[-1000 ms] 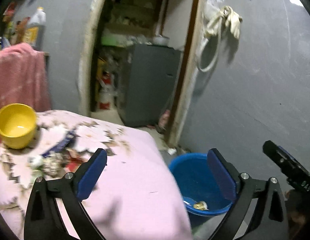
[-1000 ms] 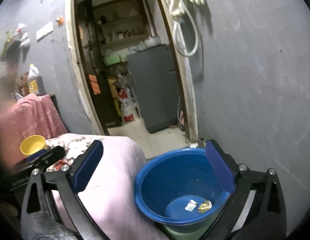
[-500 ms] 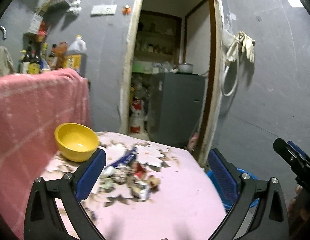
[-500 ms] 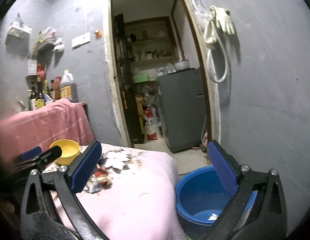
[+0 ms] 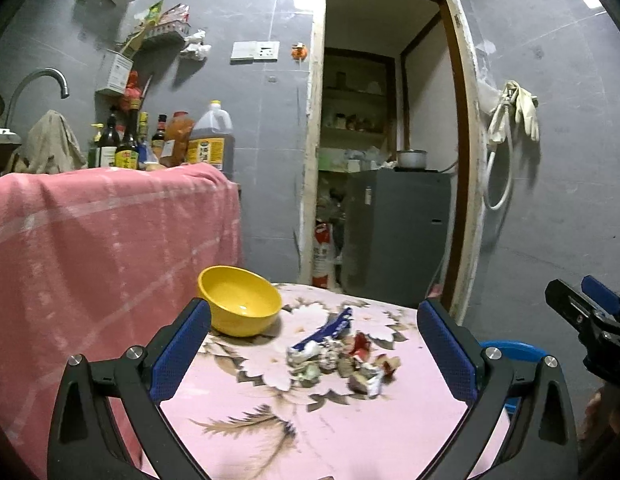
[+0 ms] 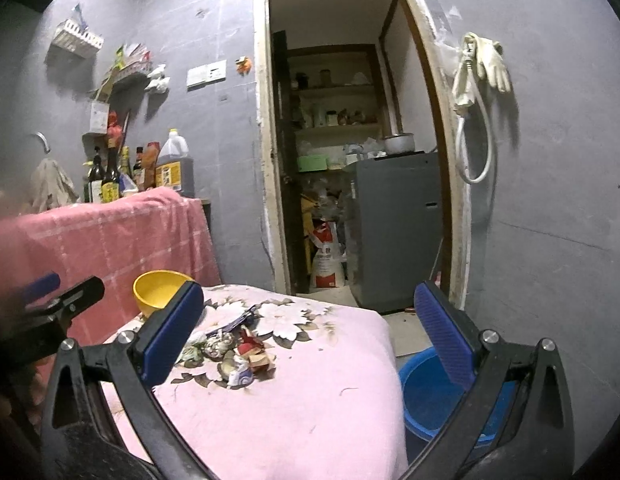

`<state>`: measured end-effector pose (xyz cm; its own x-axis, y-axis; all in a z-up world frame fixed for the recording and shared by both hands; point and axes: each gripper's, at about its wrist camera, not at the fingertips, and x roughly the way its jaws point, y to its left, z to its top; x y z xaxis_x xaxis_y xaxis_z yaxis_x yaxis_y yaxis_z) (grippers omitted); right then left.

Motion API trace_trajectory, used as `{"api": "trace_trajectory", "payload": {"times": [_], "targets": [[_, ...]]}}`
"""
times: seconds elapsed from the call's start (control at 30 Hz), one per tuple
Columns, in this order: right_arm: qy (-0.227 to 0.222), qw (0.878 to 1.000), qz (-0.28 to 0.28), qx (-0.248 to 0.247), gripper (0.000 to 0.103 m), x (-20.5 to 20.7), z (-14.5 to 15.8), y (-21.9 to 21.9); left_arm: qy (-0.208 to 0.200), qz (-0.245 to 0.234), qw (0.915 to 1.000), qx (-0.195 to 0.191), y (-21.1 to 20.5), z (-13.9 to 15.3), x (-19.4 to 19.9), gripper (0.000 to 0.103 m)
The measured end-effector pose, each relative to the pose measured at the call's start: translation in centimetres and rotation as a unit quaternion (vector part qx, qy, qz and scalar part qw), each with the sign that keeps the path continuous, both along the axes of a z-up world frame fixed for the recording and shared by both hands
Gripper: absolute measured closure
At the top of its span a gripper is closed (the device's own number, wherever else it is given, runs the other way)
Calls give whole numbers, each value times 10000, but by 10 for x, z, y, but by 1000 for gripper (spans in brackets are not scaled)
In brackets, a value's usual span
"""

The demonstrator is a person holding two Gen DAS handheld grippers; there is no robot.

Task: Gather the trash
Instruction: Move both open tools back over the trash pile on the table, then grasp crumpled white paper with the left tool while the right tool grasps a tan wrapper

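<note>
A small heap of crumpled wrappers and scraps (image 5: 338, 360) (image 6: 234, 354) lies on the pink flowered tablecloth (image 5: 310, 432) (image 6: 302, 412). My left gripper (image 5: 314, 348) hovers open in front of the heap, nothing between its fingers. My right gripper (image 6: 310, 336) is also open and empty, raised over the table's right edge; its tip (image 5: 578, 312) shows at the right of the left wrist view. A blue basin (image 6: 426, 396) (image 5: 510, 350) stands on the floor right of the table.
A yellow bowl (image 5: 238, 300) (image 6: 160, 290) sits left of the trash. Behind it a pink cloth covers a counter (image 5: 102, 240) with bottles (image 5: 166, 140). An open doorway (image 5: 386, 160) with a grey fridge (image 6: 394, 224) lies ahead; a grey wall (image 6: 550, 200) is right.
Both grippers have swung up and left, away from the blue basin toward the table. The trash heap and yellow bowl are now centred ahead; the basin has dropped to the lower right.
</note>
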<state>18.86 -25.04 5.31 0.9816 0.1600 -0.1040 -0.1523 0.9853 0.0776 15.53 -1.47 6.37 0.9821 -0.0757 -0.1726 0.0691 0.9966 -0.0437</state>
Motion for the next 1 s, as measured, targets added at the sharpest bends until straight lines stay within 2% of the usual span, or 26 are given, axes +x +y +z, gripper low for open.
{"api": "trace_trajectory", "payload": {"times": [0.2,0.63,0.83,1.0], "targets": [[187,9992,244,-251,0,17,-9,18,178,72,9997,116,11,-15,9,2],[718,9940,613,-559,0,72,-43,44,517,146,9978,388,22,-42,56,2],[1249,9872,747,-649,0,111,-55,48,1157,167,9908,685,19,-60,96,2],[1704,9806,647,-720,0,137,-67,50,1622,109,9848,618,21,-76,121,2]]}}
